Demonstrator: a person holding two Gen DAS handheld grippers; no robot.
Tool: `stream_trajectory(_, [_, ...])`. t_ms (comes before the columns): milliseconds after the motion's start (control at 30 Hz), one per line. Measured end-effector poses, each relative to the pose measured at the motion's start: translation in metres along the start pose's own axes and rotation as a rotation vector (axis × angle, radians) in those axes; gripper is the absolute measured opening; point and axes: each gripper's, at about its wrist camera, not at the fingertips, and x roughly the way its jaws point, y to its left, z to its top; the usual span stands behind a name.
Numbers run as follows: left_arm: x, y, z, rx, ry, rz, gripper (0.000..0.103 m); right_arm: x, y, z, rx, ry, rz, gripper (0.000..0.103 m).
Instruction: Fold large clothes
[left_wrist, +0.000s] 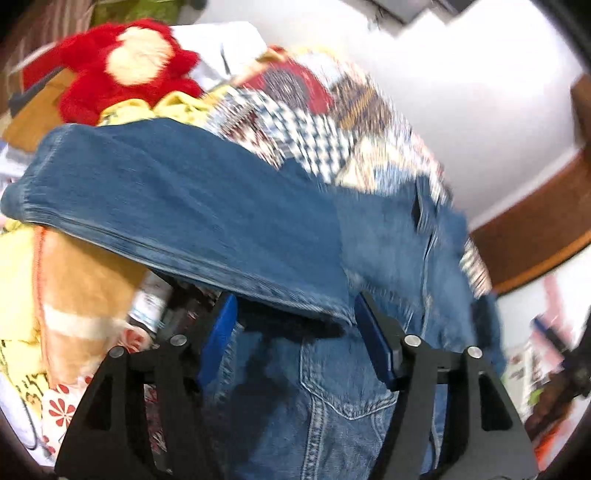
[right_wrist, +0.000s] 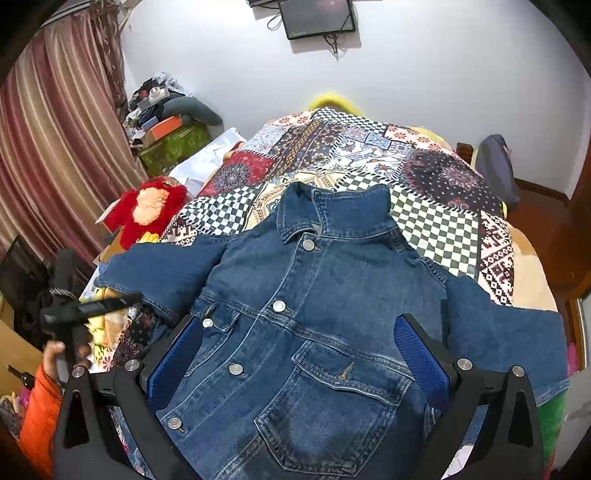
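Right now, denim jacket flat on quilted bed, red plush toy at nine o'clock, left gripper jaws apart around a sleeve, right gripper jaws apart.

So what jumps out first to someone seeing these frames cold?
The denim jacket spread front-up, buttoned, across the near end of a bed, with the right gripper open above its chest pockets. Behind it the patchwork quilt covers the bed up to the white wall. A red plush toy sits at the bed's left edge; in the left wrist view one sleeve lies folded over the jacket.
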Motion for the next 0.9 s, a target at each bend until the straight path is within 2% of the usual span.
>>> stream_trajectory(67, [-0.005, 0.022, 0.012, -0.072, -0.012, -0.029, 0.066, 0.002, 0.003, 0.001, 0.000, -0.001, 0.004, 0.103])
stream_trajectory(167, [-0.010, 0.055, 0.022, -0.159, -0.031, -0.003, 0.066, 0.005, 0.005, 0.003, -0.003, -0.001, 0.003, 0.103])
stream_trajectory(300, [-0.004, 0.081, 0.031, -0.208, -0.043, 0.055, 0.066, 0.011, 0.006, 0.005, -0.008, 0.008, -0.015, 0.103])
stream_trajectory(433, [-0.005, 0.092, 0.044, -0.223, -0.093, 0.074, 0.066, 0.017, 0.003, 0.006, 0.009, 0.024, -0.017, 0.103])
stream_trajectory(467, [-0.008, 0.091, 0.047, -0.218, -0.119, 0.095, 0.060, 0.019, 0.002, 0.005, 0.013, 0.029, -0.021, 0.103])
stream_trajectory(500, [-0.008, 0.090, 0.049, -0.217, -0.134, 0.120, 0.048, 0.021, 0.001, 0.005, 0.018, 0.032, -0.023, 0.103])
stream_trajectory(533, [-0.007, 0.087, 0.052, -0.207, -0.139, 0.150, 0.039, 0.022, -0.001, 0.005, 0.022, 0.035, -0.021, 0.103])
stream_trajectory(567, [-0.005, 0.080, 0.055, -0.178, -0.132, 0.188, 0.021, 0.024, -0.003, 0.004, 0.029, 0.042, -0.018, 0.103])
stream_trajectory(600, [-0.004, 0.069, 0.056, -0.133, -0.136, 0.240, 0.018, 0.025, -0.005, 0.004, 0.036, 0.048, -0.017, 0.103])
stream_trajectory(667, [-0.012, 0.047, 0.056, -0.029, -0.181, 0.320, 0.013, 0.027, -0.008, 0.004, 0.053, 0.056, -0.015, 0.103])
stream_trajectory(733, [-0.020, 0.020, 0.055, 0.059, -0.231, 0.353, 0.011, 0.026, -0.012, 0.004, 0.067, 0.057, -0.006, 0.103])
stream_trajectory(900, [-0.046, -0.064, 0.058, 0.260, -0.348, 0.295, 0.009, 0.018, -0.024, 0.006, 0.098, 0.042, 0.001, 0.103])
